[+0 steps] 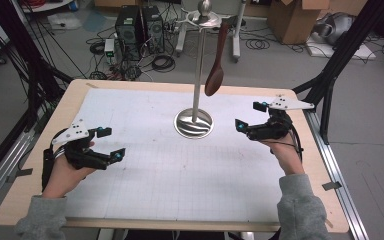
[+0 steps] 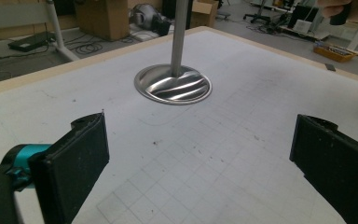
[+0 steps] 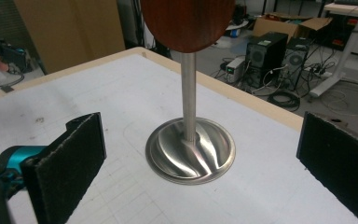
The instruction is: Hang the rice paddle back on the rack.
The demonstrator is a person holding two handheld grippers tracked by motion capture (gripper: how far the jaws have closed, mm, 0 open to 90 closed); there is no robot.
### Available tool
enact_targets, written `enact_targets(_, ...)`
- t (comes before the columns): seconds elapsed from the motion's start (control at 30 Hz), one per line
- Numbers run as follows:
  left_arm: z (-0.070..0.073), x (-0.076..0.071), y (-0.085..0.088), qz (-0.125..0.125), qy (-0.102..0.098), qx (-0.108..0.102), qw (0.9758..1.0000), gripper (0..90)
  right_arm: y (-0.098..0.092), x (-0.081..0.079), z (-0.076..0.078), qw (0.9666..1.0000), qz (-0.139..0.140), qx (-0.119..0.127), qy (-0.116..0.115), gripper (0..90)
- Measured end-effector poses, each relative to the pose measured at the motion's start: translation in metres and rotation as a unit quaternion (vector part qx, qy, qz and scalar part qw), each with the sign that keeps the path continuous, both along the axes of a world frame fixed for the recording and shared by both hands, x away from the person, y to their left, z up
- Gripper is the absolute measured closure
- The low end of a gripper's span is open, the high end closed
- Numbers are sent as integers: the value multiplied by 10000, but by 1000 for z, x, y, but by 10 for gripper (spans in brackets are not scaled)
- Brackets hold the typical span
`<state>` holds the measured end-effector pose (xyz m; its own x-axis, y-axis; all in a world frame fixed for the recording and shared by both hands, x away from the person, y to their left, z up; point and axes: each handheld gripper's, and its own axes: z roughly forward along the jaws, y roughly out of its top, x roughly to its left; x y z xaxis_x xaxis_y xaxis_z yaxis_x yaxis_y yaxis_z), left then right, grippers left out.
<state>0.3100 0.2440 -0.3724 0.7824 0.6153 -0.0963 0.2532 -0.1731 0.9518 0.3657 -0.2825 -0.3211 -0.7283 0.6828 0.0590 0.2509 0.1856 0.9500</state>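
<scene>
**Both tongs spread, aimed at the stand**

Now the left tongs [image 1: 108, 143] sit low over the near-left part of the desk [image 1: 75, 100], held in the person's left hand [image 1: 67, 170]; their jaws are spread wide with nothing between them, as the left gripper view shows, where the white grid mat [image 2: 205, 154] lies bare between the two black pads; the right tongs [image 1: 250, 116] hover at the right side of the desk, held in the right hand [image 1: 285, 152], jaws likewise spread and holding nothing; in the right gripper view the pads stand far apart on either side of the stand's base [image 3: 191, 151].

The stand [image 1: 198, 65] rises upright from a round, shiny base near the middle of the mat, somewhat toward the far edge; its pole carries a small plate and a ball on top; a brown wooden spoon [image 1: 216, 70] hangs from the top plate, bowl downward, just to the right of the pole and clear of the mat; in the right gripper view the bowl [image 3: 189, 23] hangs in front of the pole, above the base.

Both tongs are apart from the stand and the spoon; the right tongs are nearer, pointing at the base; the left tongs are farther off, also turned toward it.
</scene>
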Motion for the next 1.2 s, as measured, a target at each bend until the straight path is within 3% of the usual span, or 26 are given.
enact_targets(0.2, 0, 0, 1, 9, 11, 44, 10000, 50, -6, -7, -4, 10000, 27, 48, -24, 0)
enact_targets(0.7, -1, 0, 3, 89, -24, 19, 10000, 50, -11, -23, -9, 9998, -69, -146, -66, 0)
enact_targets(0.77, 0, 0, 3, 75, -32, 5, 10000, 49, -12, -24, -12, 9999, -67, -78, -86, 0)
enact_targets(1.2, 1, -1, 0, 14, -33, -12, 10000, 50, -28, -26, -36, 9993, -107, 184, 297, 0)
